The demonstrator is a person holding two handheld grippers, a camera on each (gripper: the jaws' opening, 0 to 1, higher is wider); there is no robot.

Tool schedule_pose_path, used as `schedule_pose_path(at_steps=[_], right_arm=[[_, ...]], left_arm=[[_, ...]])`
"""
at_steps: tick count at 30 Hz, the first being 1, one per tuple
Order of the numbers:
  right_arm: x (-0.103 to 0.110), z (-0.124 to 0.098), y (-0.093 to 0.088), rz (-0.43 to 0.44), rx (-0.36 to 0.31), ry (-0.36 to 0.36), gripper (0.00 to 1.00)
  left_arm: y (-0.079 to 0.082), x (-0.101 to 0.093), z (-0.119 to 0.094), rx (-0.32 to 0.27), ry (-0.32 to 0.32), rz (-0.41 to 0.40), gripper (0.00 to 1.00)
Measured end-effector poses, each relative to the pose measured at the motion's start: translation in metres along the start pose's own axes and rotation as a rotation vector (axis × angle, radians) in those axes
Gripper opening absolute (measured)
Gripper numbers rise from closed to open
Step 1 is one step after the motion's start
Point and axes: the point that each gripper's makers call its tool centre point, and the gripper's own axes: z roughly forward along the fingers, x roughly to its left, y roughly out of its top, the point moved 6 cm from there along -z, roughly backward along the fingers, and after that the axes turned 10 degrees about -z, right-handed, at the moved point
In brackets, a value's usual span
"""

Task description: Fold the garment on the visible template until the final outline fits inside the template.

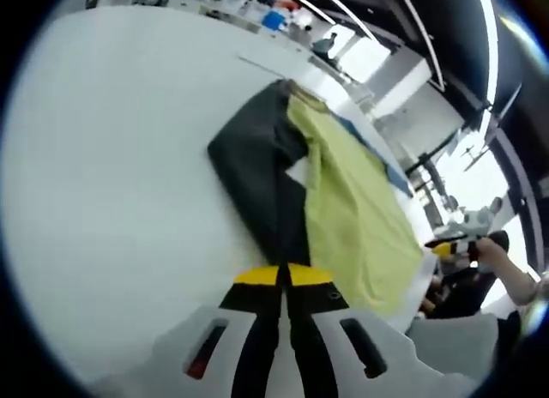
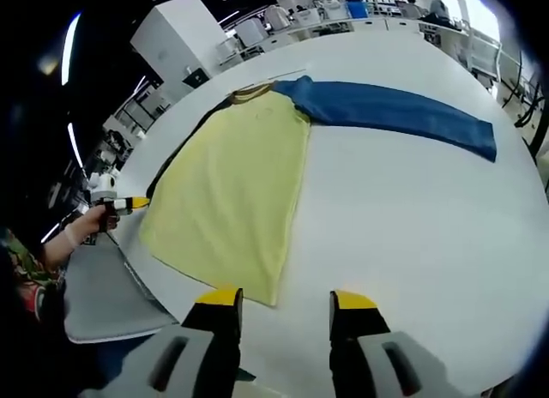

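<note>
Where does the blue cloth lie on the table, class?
In the right gripper view, the blue cloth stretches across the white table at upper right, one end meeting the yellow-green garment's collar end.

I see the garment [image 2: 236,192] lying flat on the white table [image 2: 412,209], a yellow-green panel w/ a dark part along one side and a blue sleeve [image 2: 399,111] stretched out straight across the tabletop, away from the body. From the left gripper view the dark part [image 1: 257,175] shows as a charcoal section next to the yellow-green [image 1: 352,218], w/ a small white patch at the seam btwn them. Neck opening sits at the far end, tan trim visible. Near hem runs close to the table edge, approx straight, fabric smooth w/ few wrinkles. I can't make out a template outline under or around it.
</note>
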Motion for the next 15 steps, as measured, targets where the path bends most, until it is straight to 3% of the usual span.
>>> schedule_pose_path(at_steps=[7, 15], right_arm=[[0.002, 0.001, -0.001, -0.002, 0.001, 0.005, 0.38], [0.002, 0.002, 0.000, -0.001, -0.001, 0.009, 0.37]], left_arm=[[0.004, -0.013, -0.010, -0.041, -0.022, 0.011, 0.00], [0.027, -0.013, -0.024, -0.092, -0.016, 0.024, 0.00]])
